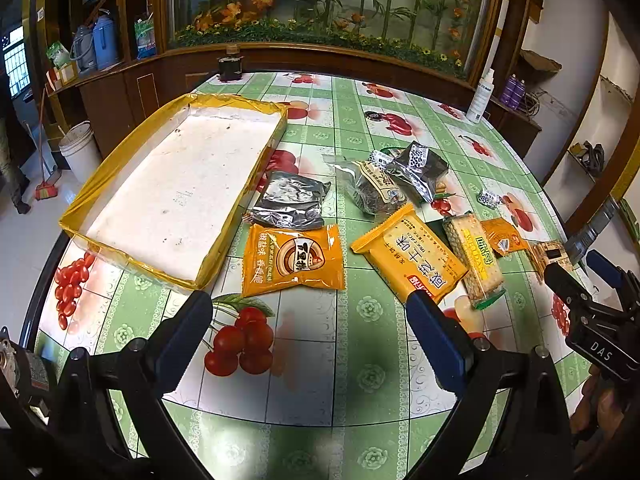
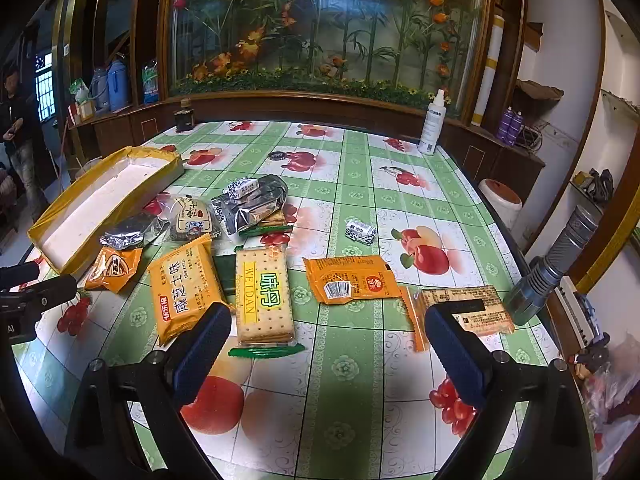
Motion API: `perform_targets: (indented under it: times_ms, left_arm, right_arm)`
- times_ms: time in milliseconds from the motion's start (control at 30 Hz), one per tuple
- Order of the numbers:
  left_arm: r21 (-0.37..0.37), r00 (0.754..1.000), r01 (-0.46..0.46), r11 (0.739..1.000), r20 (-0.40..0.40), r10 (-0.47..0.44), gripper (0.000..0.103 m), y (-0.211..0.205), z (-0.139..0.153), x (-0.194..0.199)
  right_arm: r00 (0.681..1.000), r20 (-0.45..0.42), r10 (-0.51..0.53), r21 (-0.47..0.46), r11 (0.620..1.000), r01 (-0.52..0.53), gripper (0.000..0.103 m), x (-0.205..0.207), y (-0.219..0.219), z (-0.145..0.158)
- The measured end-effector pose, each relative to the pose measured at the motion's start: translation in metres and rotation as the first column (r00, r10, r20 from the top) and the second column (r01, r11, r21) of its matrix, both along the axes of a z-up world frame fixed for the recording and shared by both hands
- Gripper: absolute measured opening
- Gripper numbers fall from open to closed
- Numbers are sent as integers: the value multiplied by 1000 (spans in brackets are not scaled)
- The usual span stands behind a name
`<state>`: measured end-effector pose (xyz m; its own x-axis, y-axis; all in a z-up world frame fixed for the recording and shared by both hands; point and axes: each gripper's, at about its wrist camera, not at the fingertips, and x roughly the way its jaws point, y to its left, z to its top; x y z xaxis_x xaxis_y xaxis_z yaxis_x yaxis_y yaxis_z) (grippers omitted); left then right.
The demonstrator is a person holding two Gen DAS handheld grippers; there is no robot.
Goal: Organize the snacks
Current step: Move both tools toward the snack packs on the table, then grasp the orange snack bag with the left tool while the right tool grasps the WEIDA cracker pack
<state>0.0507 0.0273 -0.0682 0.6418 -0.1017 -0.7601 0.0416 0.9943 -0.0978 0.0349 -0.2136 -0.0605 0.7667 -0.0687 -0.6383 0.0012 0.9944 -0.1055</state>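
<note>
Right now my left fingers (image 1: 310, 322) hang spread apart, holding nothing, above the desk (image 1: 360, 360) near the orange snack packet (image 1: 294, 260) beside the yellow-edged tray (image 1: 176, 184). Likewise my right fingers (image 2: 328, 338) gape wide, unladen, over the Weidan cracker pack (image 2: 262, 296), which lies flat among the other snacks.

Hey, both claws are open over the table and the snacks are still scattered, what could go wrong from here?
1. The dark foil packets overlap in a heap, so a grab there may lift two or drop one.
2. The flat WEIDAN cracker pack lies flush on the tablecloth; the right claw might slip on it or crush the crackers.
3. The flashlight near the table edge could be knocked off.
</note>
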Motion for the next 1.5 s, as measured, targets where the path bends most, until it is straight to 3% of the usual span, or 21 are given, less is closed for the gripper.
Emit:
perform_targets:
  times_ms: [567, 700, 767, 900, 933, 1033, 1167, 1400, 1500]
  left_arm:
    - [-5, 1000, -8, 1000, -5, 8, 99, 3, 2, -2]
    - [-10, 1000, -14, 1000, -13, 14, 99, 8, -2, 1]
    - [-13, 1000, -19, 1000, -18, 18, 99, 11, -5, 4]
    - [-5, 999, -23, 1000, -33, 22, 99, 12, -10, 17]
    - [-3, 999, -20, 1000, -37, 20, 99, 11, -13, 21]
    - [18, 998, -14, 1000, -65, 15, 99, 4, -23, 35]
    - [36, 993, -7, 999, -115, 11, 99, -2, -39, 55]
    - [69, 984, -8, 998, -177, 20, 98, -2, -61, 75]
    - [113, 984, -3, 994, -177, 23, 99, -5, -67, 79]
  right_arm:
    - [1000, 0, 4, -8, 1000, -4, 99, -1, 1, -2]
    - [1000, -11, 20, 22, 1000, -19, 99, 0, 2, -5]
    - [998, -25, 54, 82, 995, -52, 99, 2, 2, -8]
    - [987, -73, 141, 213, 969, -123, 89, 11, 6, -24]
    - [989, -67, 133, 199, 973, -117, 86, 10, 7, -23]
    - [978, -120, 171, 284, 950, -131, 77, 22, 8, -46]
    - [974, -139, 177, 299, 946, -129, 77, 37, 3, -55]
    - [963, -181, 199, 312, 940, -136, 59, 68, -3, -64]
    - [951, -212, 226, 307, 939, -155, 58, 85, 4, -74]
